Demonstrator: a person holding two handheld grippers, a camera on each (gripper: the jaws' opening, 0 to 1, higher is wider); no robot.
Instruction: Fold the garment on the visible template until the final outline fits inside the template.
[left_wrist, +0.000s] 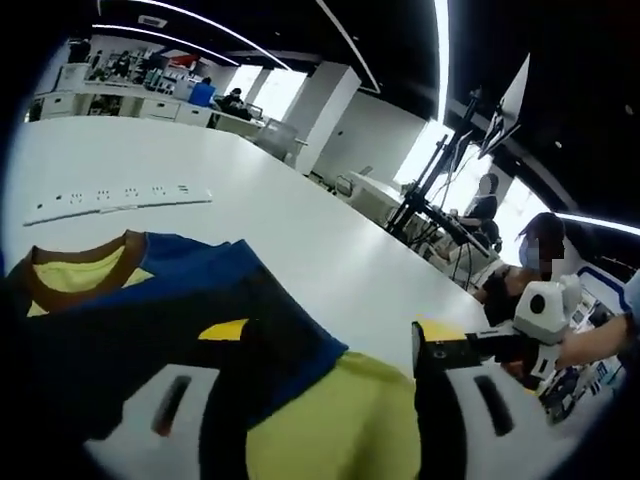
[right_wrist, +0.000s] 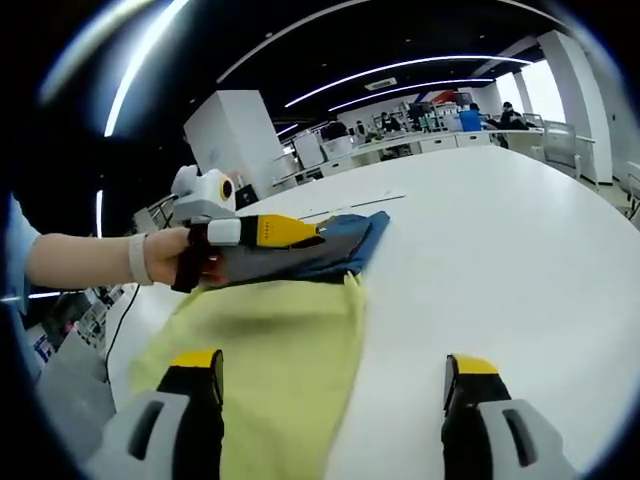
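Note:
The garment (left_wrist: 200, 290) is blue with a brown collar and a yellow underside, and it lies on the white table (left_wrist: 330, 230). My left gripper (left_wrist: 330, 335) is open, its jaws wide apart; blue cloth drapes over the left jaw and yellow cloth lies between them. In the right gripper view, the left gripper (right_wrist: 285, 235) is held by a hand at the garment's (right_wrist: 280, 340) far blue edge. My right gripper (right_wrist: 330, 370) is open, with its left jaw over the yellow cloth and its right jaw over bare table (right_wrist: 500, 260). The right gripper (left_wrist: 545, 310) also shows at the right of the left gripper view.
A long white strip (left_wrist: 120, 200) with dark marks lies on the table beyond the collar. People (left_wrist: 520, 270) sit past the table's far edge beside a black stand (left_wrist: 440, 190). Desks and shelves (right_wrist: 430, 140) line the back of the room.

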